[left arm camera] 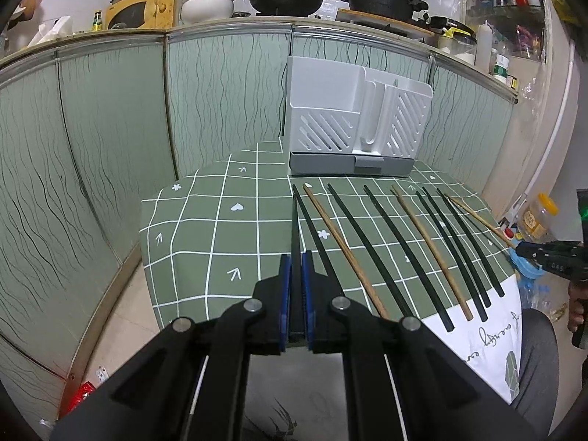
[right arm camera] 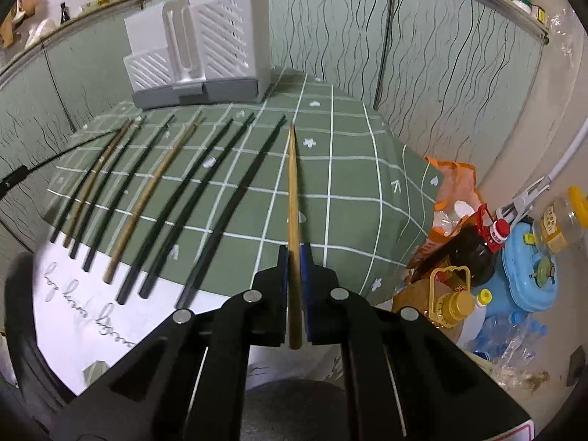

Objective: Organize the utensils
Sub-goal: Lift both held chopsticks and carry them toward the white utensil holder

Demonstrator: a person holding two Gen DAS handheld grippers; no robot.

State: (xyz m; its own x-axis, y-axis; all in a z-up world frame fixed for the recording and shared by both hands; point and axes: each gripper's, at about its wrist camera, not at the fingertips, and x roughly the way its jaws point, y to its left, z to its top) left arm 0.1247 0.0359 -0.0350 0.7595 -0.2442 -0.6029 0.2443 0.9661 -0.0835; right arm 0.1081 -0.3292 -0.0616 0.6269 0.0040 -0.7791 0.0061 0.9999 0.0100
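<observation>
Tablecloth (left arm camera: 205, 235): green checked, under my rig.
Left gripper (left arm camera: 297, 268): angled down, clamped on black chopstick (left arm camera: 295, 220).
Right gripper (right arm camera: 294, 261): angled down, clamped on wooden chopstick (right arm camera: 292, 183).

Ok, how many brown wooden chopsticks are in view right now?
3. One brown wooden chopstick is clamped in the right gripper; two lie on the green checked cloth, one near the left gripper, one mid-row.

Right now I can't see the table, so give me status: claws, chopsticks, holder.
Left claw shut on black chopstick. Right claw shut on light wooden chopstick. Holder empty, path clear.
</observation>
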